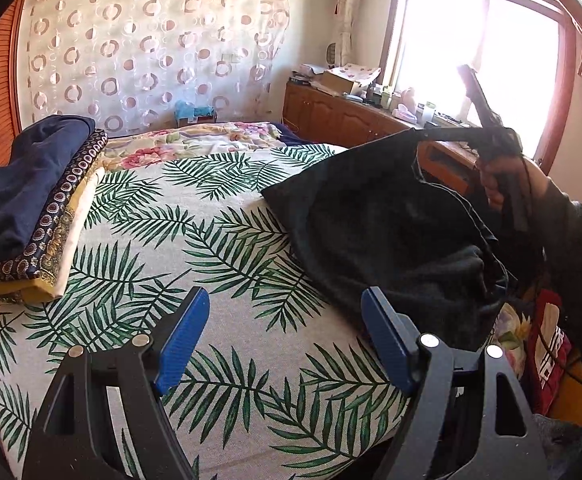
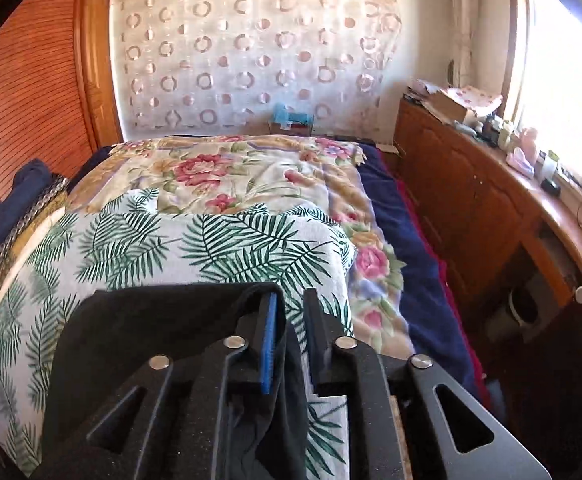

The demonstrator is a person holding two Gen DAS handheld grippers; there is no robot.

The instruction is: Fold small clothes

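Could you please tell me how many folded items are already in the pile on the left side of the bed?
3 visible: a navy garment on top, a dark ring-patterned cloth under it, and a yellow and cream piece at the bottom. More may be hidden beneath.

Daylight floods from window point(image 1: 479, 60) at right, blown out to white glare. Room bright; dark garment point(image 1: 383, 216) loses detail in shade. Strong fisheye curvature, black vignette at corners. Slight softness, edges smeared.
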